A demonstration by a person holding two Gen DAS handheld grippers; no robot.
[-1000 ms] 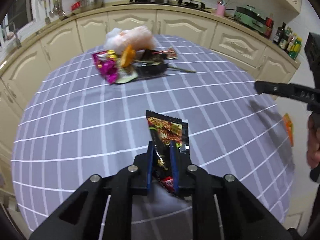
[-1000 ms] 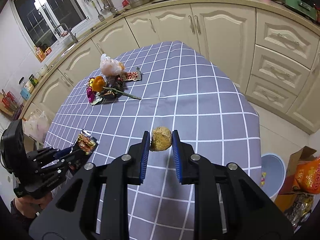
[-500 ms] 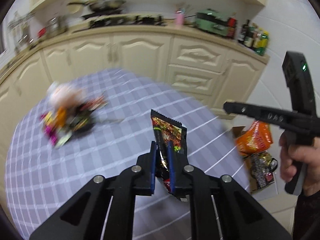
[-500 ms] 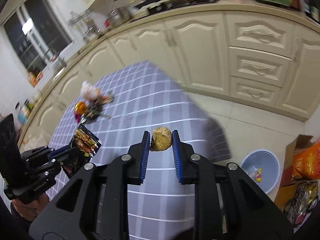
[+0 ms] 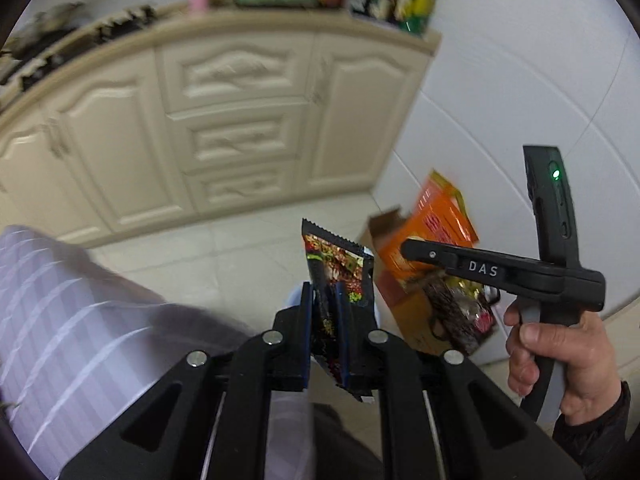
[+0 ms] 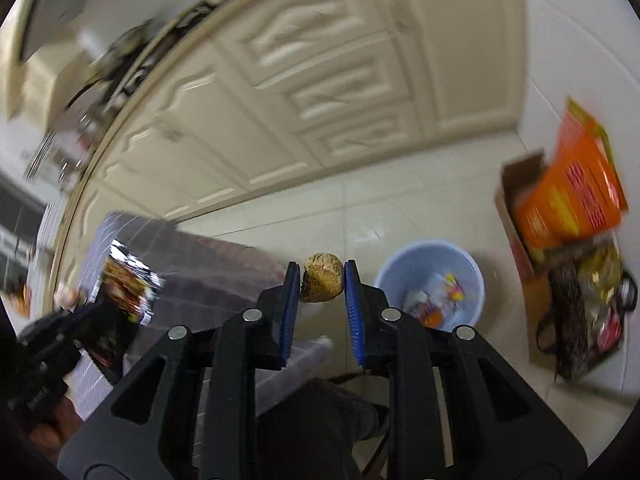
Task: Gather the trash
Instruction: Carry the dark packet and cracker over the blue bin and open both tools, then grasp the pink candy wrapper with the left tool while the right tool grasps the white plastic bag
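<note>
While both loads are off the checked worktop at the lower left of the left-wrist view, the step in hand appears to be carriage to the pale blue bin on the floor: the left hand-held gripper is clamped on a black snack wrapper standing upright between its jaws, and the right hand-held gripper pinches a brown crumbly lump just left of the bin in frame. The next move likely calls for bringing each load over the bin's mouth before the jaws part. Motion blur smears the cabinets, and the bin is almost wholly hidden in the left-wrist view.
</note>
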